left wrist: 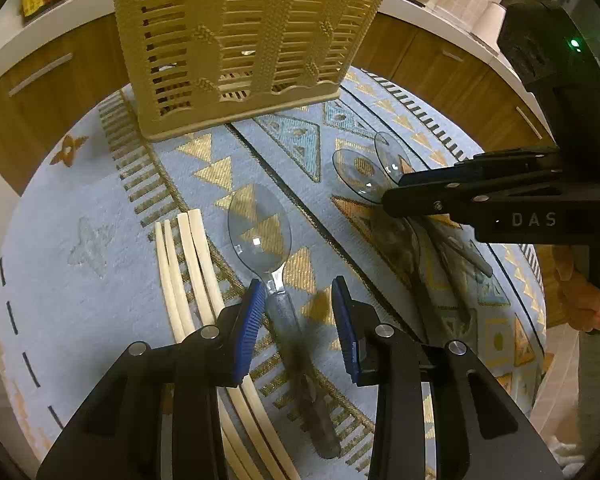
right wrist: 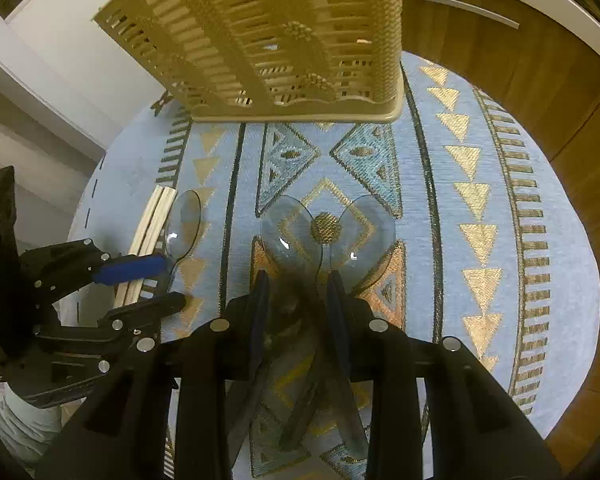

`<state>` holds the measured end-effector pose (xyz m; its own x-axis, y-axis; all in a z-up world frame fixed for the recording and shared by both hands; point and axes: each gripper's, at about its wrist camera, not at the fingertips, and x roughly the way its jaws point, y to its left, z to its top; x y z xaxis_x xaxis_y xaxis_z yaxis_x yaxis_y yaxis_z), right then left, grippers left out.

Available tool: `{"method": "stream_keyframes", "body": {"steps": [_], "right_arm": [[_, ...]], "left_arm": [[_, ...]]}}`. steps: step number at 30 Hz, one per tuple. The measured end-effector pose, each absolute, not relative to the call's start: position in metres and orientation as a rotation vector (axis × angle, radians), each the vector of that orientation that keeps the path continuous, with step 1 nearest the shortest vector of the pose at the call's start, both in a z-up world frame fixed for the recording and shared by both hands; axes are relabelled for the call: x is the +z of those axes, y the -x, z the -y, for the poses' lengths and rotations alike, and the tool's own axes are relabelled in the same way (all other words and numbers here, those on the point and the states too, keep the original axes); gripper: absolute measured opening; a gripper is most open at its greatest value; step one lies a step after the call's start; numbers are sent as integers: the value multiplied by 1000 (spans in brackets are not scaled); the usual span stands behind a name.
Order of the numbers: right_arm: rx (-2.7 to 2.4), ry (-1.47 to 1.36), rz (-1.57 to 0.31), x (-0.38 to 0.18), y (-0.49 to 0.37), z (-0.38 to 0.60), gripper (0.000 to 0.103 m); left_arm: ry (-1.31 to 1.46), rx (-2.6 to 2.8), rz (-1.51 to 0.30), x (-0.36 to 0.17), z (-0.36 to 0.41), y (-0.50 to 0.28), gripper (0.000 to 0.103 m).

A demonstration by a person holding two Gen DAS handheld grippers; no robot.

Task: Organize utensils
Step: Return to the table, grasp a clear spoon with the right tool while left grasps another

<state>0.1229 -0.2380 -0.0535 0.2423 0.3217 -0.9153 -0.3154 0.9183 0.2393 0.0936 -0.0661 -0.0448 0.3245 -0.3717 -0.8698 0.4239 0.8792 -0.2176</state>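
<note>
A clear plastic spoon [left wrist: 260, 236] lies on the patterned blue cloth. My left gripper [left wrist: 300, 300] is open low over it, its blue pads either side of the spoon's neck. Several cream chopsticks [left wrist: 180, 264] lie just left of the spoon. Two more clear spoons [right wrist: 296, 232] [right wrist: 364, 232] lie side by side with crossed handles. My right gripper [right wrist: 296, 292] is open over their necks. A tan slatted utensil basket [left wrist: 240, 40] stands at the far side of the table, and also shows in the right wrist view [right wrist: 284, 40].
The round table carries a blue and gold cloth [right wrist: 480, 200]. Wooden cabinets [left wrist: 40, 92] and a white counter curve behind it. The left gripper shows in the right wrist view [right wrist: 148, 280], the right gripper in the left wrist view [left wrist: 392, 192].
</note>
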Motion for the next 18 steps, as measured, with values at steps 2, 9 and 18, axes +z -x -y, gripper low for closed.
{"method": "stream_keyframes", "body": {"steps": [2, 9, 18], "right_arm": [[435, 7, -1260, -56, -125, 234, 27], [404, 50, -1285, -61, -129, 221, 27], [359, 62, -1323, -64, -138, 214, 21]], "left_arm": [[-61, -518, -1124, -45, 68, -94, 33], [-92, -490, -1140, -43, 78, -97, 33], [-162, -454, -1160, -42, 92, -102, 33]]}}
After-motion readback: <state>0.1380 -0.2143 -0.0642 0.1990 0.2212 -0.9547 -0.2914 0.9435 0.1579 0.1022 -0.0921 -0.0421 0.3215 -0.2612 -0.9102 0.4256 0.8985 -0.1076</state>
